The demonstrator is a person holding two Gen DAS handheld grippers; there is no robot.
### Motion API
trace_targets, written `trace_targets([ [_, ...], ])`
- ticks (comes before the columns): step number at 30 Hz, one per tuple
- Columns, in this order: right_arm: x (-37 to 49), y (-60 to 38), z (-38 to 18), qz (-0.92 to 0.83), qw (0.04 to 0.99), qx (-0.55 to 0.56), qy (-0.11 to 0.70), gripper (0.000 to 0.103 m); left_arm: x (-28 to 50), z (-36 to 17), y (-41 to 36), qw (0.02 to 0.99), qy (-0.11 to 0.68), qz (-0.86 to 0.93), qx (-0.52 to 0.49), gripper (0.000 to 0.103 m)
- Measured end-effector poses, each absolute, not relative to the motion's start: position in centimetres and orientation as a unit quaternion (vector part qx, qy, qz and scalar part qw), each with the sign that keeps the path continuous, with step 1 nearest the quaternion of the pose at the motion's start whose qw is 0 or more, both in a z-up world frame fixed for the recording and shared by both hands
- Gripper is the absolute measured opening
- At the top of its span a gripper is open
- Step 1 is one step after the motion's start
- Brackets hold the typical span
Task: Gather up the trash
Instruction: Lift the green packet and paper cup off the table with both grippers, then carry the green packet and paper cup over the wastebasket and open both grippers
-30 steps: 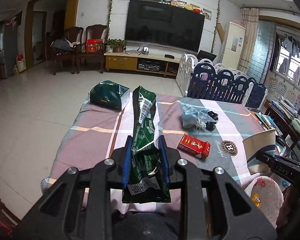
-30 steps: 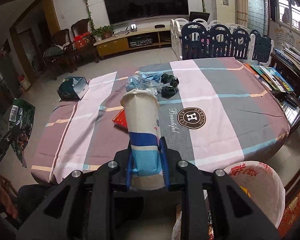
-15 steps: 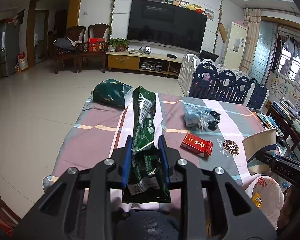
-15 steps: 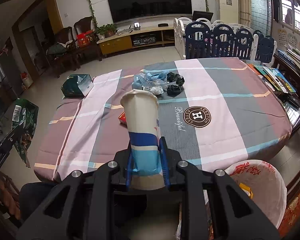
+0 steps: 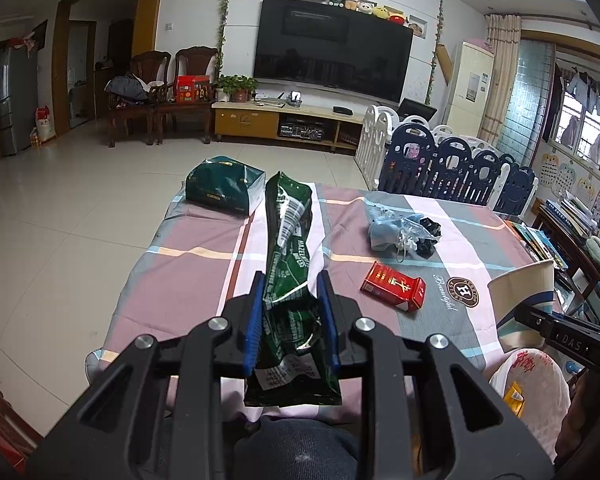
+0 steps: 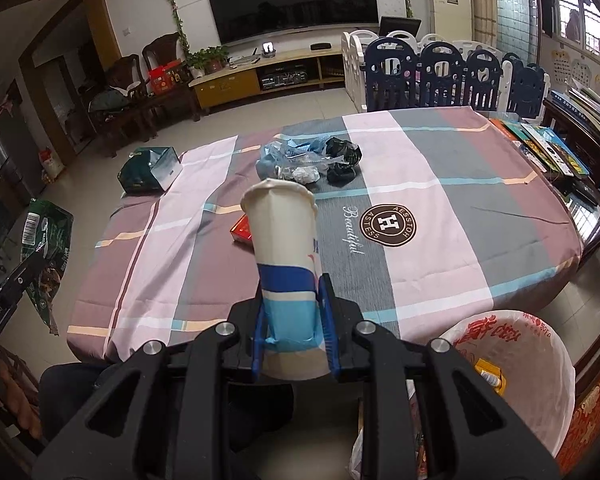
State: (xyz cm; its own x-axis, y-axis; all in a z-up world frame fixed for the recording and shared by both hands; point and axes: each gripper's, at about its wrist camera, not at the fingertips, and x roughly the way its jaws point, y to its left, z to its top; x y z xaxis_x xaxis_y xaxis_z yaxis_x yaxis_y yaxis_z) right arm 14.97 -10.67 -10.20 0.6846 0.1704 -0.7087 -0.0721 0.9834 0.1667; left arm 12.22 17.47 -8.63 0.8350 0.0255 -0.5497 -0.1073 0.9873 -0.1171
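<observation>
Striped cloth covers the table (image 6: 440, 184). White-lined bin (image 6: 540, 364) stands off its near right corner, nearer the right gripper (image 6: 294, 316), clamped on 1 paper cup (image 6: 284, 248). Left gripper (image 5: 290, 320) pinches a green wrapper (image 5: 288, 240), long axis pointing away; bin contents unclear.

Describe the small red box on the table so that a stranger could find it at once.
Start at the round brown H logo printed on the striped tablecloth. Just left of it lies the small red cardboard box, flat, with gold print. It is the only red, hard-edged item; the nearby clear plastic bags are crumpled.
</observation>
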Motion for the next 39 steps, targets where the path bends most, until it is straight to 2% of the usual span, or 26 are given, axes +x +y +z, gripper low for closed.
trace_targets([
  [20, 14.2, -11.7, -9.6, 0.063, 0.918, 0.058, 0.387, 0.025, 11.8, -8.7, 17.6, 0.953, 0.291, 0.024, -0.076, 0.027],
  [27, 11.6, -17.2, -9.4, 0.018, 0.921, 0.043, 0.387, 0.025, 11.7, -8.8, 15.6, 0.952, 0.301, 0.010, -0.059, 0.027],
  [34, 8.1, -25.9, -14.4, -0.066, 0.892, 0.075, 0.441, 0.025, 11.6, -9.4, 9.7, 0.945, 0.321, -0.061, -0.030, 0.027],
  [39, 6.6, -28.5, -19.1, -0.089, 0.856, 0.099, 0.500, 0.025, 11.5, -10.6, 4.3, 0.923, 0.351, -0.157, -0.016, 0.027],
])
